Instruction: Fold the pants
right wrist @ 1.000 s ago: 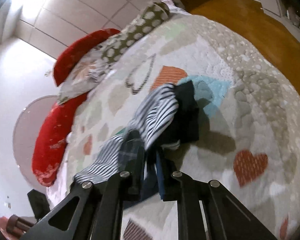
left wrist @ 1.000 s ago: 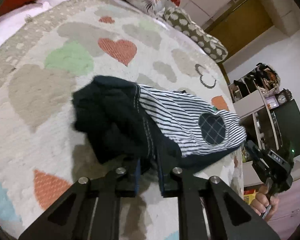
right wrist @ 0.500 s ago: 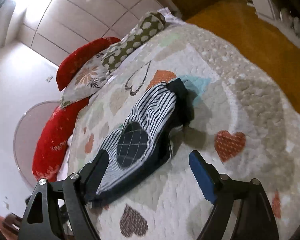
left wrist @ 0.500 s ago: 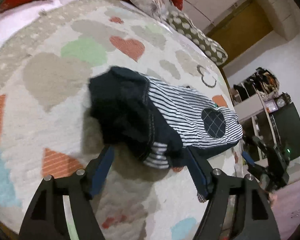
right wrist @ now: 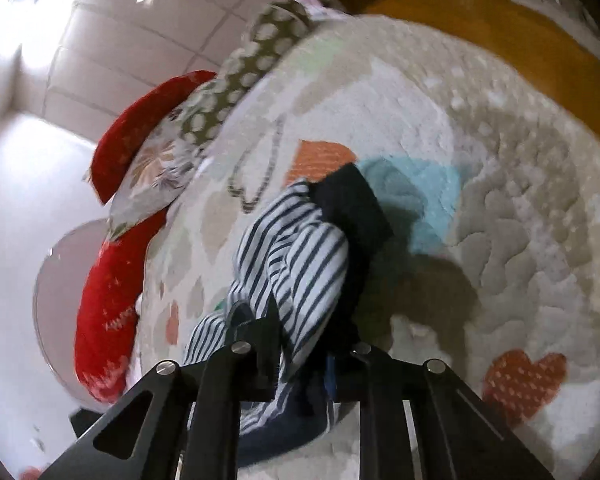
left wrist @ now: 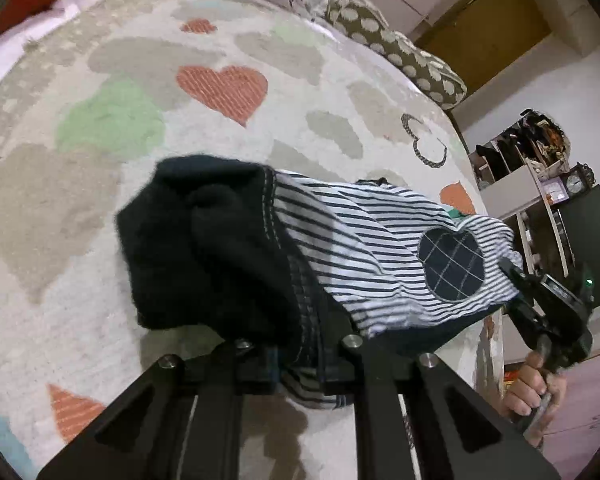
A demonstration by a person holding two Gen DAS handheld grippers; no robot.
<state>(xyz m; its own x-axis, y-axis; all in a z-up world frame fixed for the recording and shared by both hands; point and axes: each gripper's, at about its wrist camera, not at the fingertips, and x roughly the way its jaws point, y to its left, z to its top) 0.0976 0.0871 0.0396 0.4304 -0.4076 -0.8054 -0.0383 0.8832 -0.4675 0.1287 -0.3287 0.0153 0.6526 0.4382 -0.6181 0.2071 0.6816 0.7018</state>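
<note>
Left wrist: pillows [left wrist: 396, 52] behind pants [left wrist: 340, 240]

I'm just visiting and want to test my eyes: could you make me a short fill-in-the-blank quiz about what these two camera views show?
1. The striped pants with dark navy cuffs lie on a cream quilt patterned with ____ shapes.
2. The left gripper is ____ on the pants' fabric.
3. The round dark patch sewn on the pants has a ____ pattern.
4. The right gripper pinches the ____.

Missing words: heart; shut; checked; pants
</note>
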